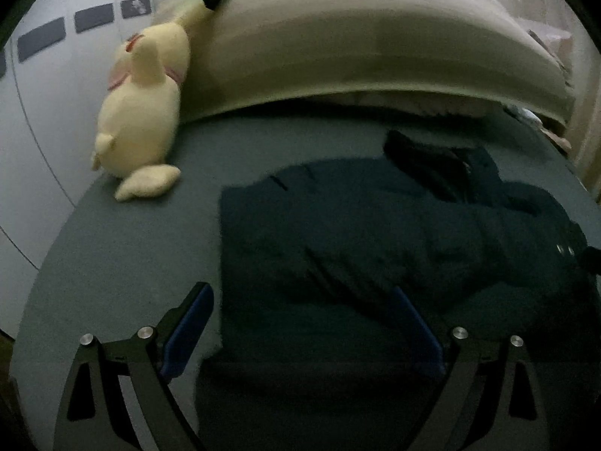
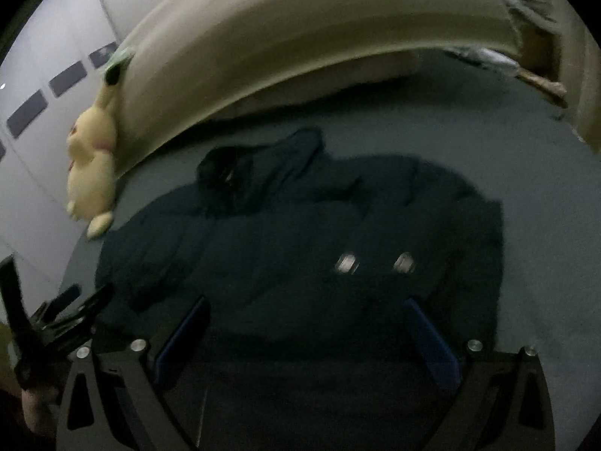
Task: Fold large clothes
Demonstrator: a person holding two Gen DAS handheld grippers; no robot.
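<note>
A dark navy padded jacket (image 1: 375, 233) lies spread on the grey-blue bed sheet (image 1: 131, 263). My left gripper (image 1: 300, 293) hovers open at the jacket's near left edge; one blue pad is over bare sheet and the other over the fabric, and nothing is pinched. In the right wrist view the jacket (image 2: 300, 233) fills the middle, with its black-lined hood at the far end and two metal snaps (image 2: 347, 263) near the front. My right gripper (image 2: 306, 304) stands open above the jacket's near part. The left gripper (image 2: 71, 308) shows dimly at the lower left.
A yellow plush toy (image 1: 142, 112) (image 2: 92, 173) leans against the beige padded headboard (image 1: 357, 49) (image 2: 300, 30) at the bed's far left. A white wall with dark rectangles runs along the left side. Bare sheet (image 2: 544, 225) lies to the jacket's right.
</note>
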